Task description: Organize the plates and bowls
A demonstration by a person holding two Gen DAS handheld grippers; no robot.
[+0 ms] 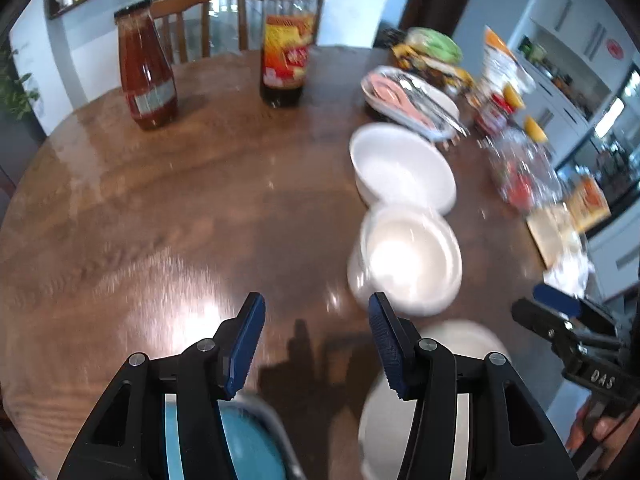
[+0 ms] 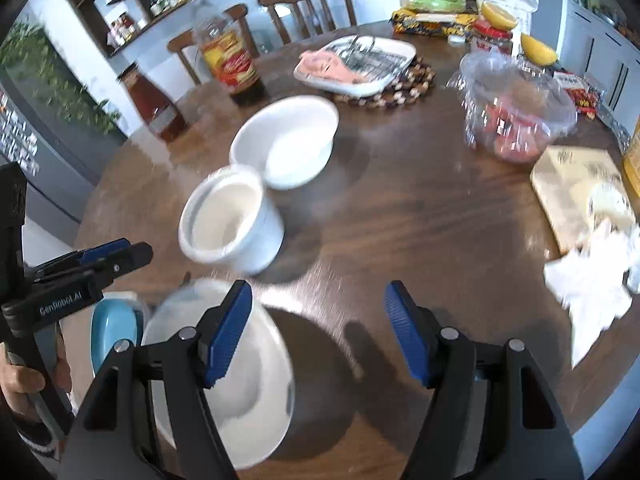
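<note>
The left gripper point(image 1: 316, 344) is standing with its blue-padded jaws parted and nothing between them; only bare wood of the round brown wooden table point(image 1: 160, 208) is showing in the gap. The right gripper point(image 2: 318, 332) is likewise gaping wide and carrying nothing.

Just beneath the left gripper's left jaw a blue bowl point(image 1: 248, 444) is sitting, and beneath its right jaw a shallow white plate point(image 1: 384, 420) is lying on the table. In the right wrist view that same white plate is lying under the right gripper's left jaw. Ahead of both pairs of jaws a small deep white bowl point(image 2: 228, 220) is standing, touching or very nearly touching a wider white bowl point(image 2: 288, 140) beyond it. Farther out, a red sauce bottle point(image 1: 146, 76), a dark sauce bottle point(image 1: 286, 52) and a white serving dish of food point(image 2: 356, 64) are standing well apart from the jaws.

Judged from this layout, the hands are between pickups: the near plate and blue bowl are sitting free, and the two white bowls are awaiting stacking. The next move is likely calling for one gripper to reach forward and close on a bowl's rim.

Both grippers are pointing steeply downward, side by side, each held in a person's hand point(image 2: 24, 380).
</note>
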